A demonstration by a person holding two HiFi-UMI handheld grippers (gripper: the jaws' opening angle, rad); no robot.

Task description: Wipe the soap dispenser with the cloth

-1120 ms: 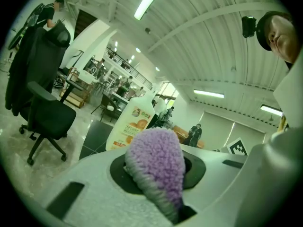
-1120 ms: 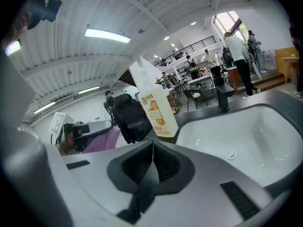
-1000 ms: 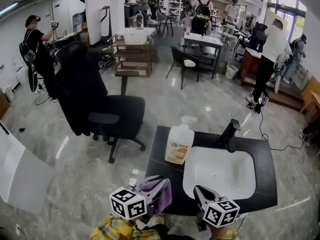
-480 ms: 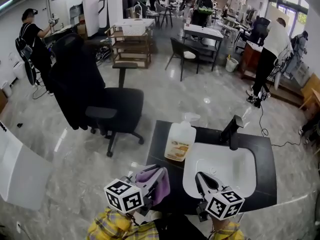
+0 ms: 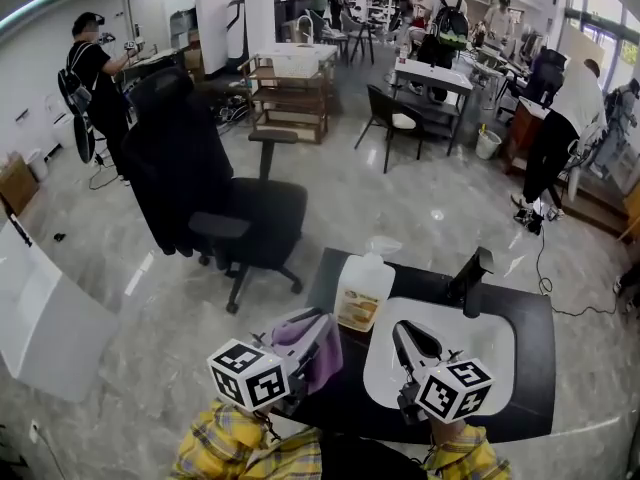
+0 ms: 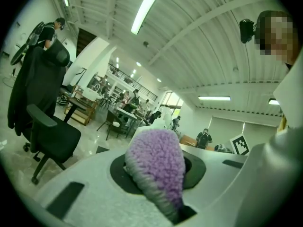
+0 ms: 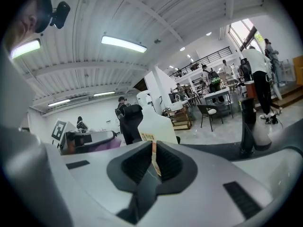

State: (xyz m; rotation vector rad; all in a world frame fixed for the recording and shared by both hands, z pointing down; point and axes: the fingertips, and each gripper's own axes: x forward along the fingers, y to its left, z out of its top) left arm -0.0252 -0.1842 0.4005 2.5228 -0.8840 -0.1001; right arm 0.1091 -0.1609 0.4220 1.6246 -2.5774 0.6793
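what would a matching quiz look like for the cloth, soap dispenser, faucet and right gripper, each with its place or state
Things: 1 cloth; 2 soap dispenser; 3 faucet; 4 right gripper.
States: A shut, empty; B on the counter, left of the basin; C clamped in the left gripper; D black, at the basin's far edge.
Pairs: 1-C; 2-B; 3-D; 4-A.

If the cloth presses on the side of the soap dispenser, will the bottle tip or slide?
Probably it slides rather than tips: the soap dispenser looks broad-based on the smooth dark counter. Its pump might catch the cloth.
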